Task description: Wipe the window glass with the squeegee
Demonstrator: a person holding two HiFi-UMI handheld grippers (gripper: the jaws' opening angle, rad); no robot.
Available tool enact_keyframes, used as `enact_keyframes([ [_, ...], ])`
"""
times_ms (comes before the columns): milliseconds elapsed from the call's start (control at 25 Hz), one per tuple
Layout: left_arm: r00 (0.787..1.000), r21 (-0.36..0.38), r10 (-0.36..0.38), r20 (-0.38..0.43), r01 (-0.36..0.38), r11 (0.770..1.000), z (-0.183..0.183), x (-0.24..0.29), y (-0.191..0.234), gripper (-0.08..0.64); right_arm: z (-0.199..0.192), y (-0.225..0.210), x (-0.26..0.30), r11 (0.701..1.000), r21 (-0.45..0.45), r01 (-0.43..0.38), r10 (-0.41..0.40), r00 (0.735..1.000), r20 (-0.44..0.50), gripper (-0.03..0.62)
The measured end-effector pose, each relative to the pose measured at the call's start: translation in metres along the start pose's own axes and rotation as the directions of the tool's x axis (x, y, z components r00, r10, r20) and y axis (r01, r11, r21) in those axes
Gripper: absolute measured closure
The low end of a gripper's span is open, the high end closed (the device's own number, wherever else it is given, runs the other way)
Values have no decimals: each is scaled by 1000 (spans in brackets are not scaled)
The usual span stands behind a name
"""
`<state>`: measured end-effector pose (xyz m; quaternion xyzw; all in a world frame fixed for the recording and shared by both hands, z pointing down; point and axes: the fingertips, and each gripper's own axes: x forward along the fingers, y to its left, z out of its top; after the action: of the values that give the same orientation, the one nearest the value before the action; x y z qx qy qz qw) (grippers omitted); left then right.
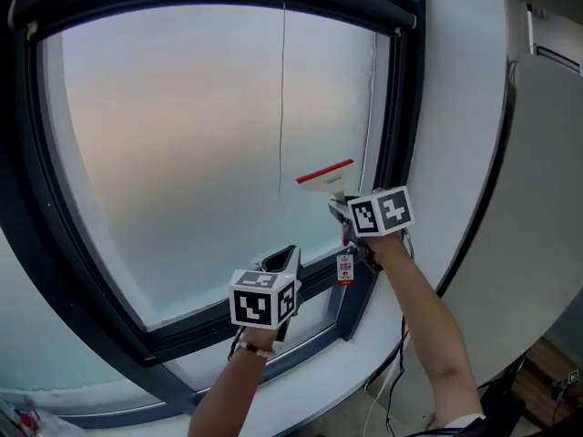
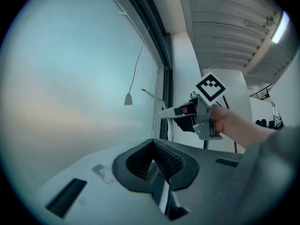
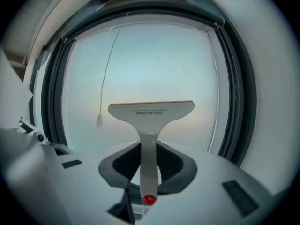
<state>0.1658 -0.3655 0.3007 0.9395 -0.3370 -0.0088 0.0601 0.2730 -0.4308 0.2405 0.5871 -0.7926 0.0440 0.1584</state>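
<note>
Clamping the squeegee (image 3: 150, 121) by its handle in the right gripper (image 3: 149, 165), red-edged blade on top and held toward the window glass (image 1: 182, 135), down by the lower right corner, just right of the hanging pull cord (image 1: 281, 98). Can't tell for sure about actual blade-to-glass contact. Parked lower, by the bottom edge of the window frame (image 1: 405, 107): left gripper (image 1: 281, 262), jaws pinched together on nothing, pointing at the glass. Also dangling by the frame under the right gripper, a small red-and-white tag (image 1: 344, 269).
</note>
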Motion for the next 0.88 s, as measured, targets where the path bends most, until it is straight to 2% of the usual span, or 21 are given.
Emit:
enact_keyframes([
  [160,998,19,49,44,-49,999,33,5,-1,560,108,-23,-10,999,-52,-10,16,993,116,511],
  [320,990,21,111,87,-113,993,69,0,9,560,216,-17,-16,990,-138,-3,29,982,187,511],
  [480,984,69,141,111,-149,986,113,-5,20,560,287,-19,-7,996,-90,-15,36,971,237,511],
  [600,977,95,164,135,-177,980,127,-20,28,560,315,-16,0,998,-59,-21,35,970,241,511],
  [720,977,100,160,143,-175,979,125,-33,32,560,329,-12,5,998,-70,-9,24,977,212,511],
  [880,978,74,156,136,-167,983,109,-37,43,560,323,-11,14,996,-89,-9,24,985,171,511],
])
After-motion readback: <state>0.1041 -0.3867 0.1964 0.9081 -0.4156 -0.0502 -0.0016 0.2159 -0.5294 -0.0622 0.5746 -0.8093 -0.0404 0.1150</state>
